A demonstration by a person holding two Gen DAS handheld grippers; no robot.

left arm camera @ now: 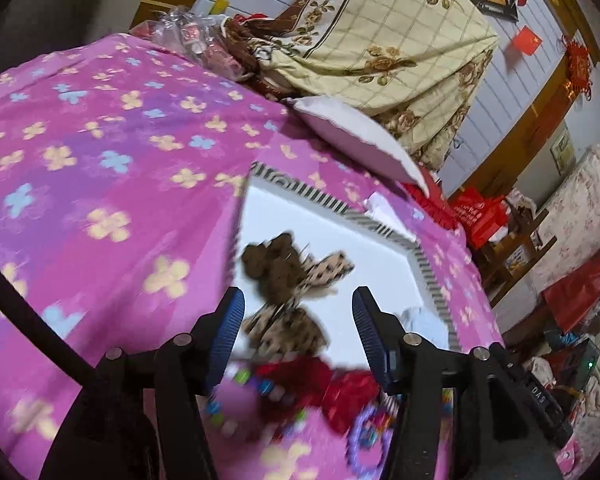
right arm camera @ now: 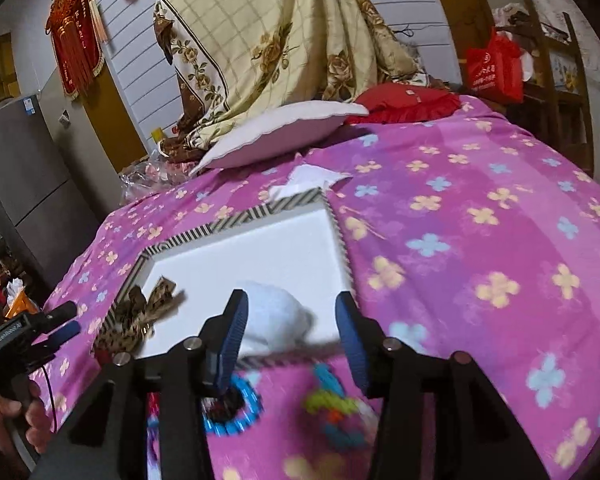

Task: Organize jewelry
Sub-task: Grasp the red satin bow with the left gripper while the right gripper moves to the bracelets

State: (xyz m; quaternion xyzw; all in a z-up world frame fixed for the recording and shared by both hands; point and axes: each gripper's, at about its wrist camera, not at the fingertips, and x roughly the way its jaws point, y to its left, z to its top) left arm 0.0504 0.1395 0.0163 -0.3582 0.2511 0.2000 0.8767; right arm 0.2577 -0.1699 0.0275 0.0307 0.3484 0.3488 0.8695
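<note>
Pink flowered bedspread (right arm camera: 480, 240) carries a striped-rim tray (right arm camera: 236, 216). Leopard bow (left arm camera: 296, 300) sits at its left edge, white puff (right arm camera: 276, 320) at its near edge. Left gripper (left arm camera: 298, 316) and right gripper (right arm camera: 288, 320) both gape, empty. Risk: soft bedding, so the tray tips if nudged, and the beaded pieces (right arm camera: 332, 404) off its near edge could snag.

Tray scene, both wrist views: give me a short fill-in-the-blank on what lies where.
1. The tray has a white floor and a black-and-white ____ rim.
2. The leopard-print bow lies ____ the tray.
3. The bead bracelet lies on the ____ bedspread, outside the tray.
4. The white fluffy piece shows between the ____ gripper's open jaws.

Missing words: striped; inside; pink; right
</note>
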